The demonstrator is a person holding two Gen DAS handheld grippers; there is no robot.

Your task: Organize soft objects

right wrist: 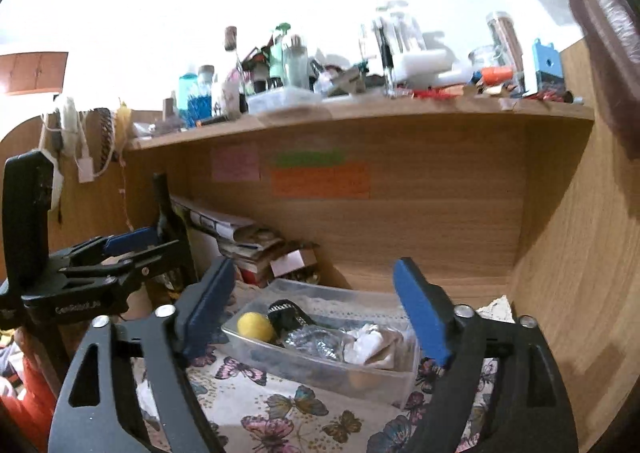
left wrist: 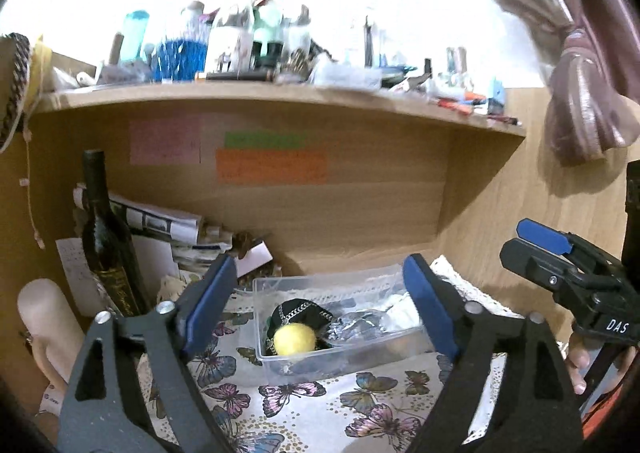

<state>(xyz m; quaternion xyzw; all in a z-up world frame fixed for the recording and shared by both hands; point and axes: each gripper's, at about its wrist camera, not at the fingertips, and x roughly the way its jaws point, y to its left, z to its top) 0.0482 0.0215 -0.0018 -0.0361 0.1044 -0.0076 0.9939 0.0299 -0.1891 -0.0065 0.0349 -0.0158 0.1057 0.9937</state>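
Observation:
A clear plastic box (left wrist: 280,367) (right wrist: 320,367) stands on a butterfly-print cloth (left wrist: 304,409) (right wrist: 256,401). Inside lie a yellow soft ball (left wrist: 294,339) (right wrist: 255,326), a black item with a silver chain (left wrist: 302,311) (right wrist: 288,313), a silvery crumpled piece (left wrist: 356,323) (right wrist: 316,341) and white cloth (left wrist: 400,311) (right wrist: 372,343). My left gripper (left wrist: 320,313) is open and empty, its jaws standing either side of the box. My right gripper (right wrist: 316,317) is open and empty, also facing the box. Each gripper shows in the other's view: the right one (left wrist: 560,257), the left one (right wrist: 112,257).
A dark wine bottle (left wrist: 108,245) (right wrist: 168,221) and a stack of papers (left wrist: 168,229) (right wrist: 240,237) stand left of the box under a wooden shelf (left wrist: 280,97) (right wrist: 360,111) crowded with bottles. A wooden side wall (right wrist: 580,253) rises on the right. A brown curtain (left wrist: 576,53) hangs top right.

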